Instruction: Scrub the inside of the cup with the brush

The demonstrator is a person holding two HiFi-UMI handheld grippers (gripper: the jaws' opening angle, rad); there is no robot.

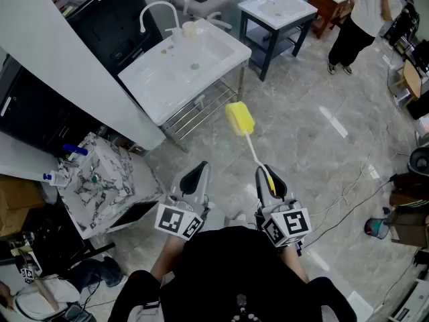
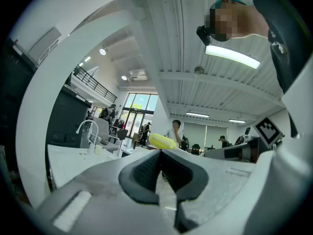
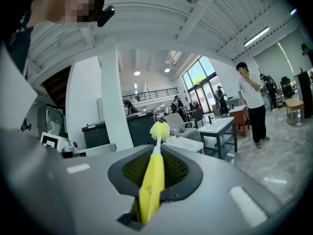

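Right gripper (image 1: 269, 178) clamps the brush (image 1: 240, 119); left gripper (image 1: 196, 178) closed, empty; sink (image 1: 161, 79) ahead, cup (image 1: 189, 29) on its rim.

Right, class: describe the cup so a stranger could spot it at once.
Find the nearer white sink, on a wire frame beside the dark cabinet. At its far edge stands a curved white tap; the cup sits just right of it. Small and pale cream, it is the only thing standing beside that tap.
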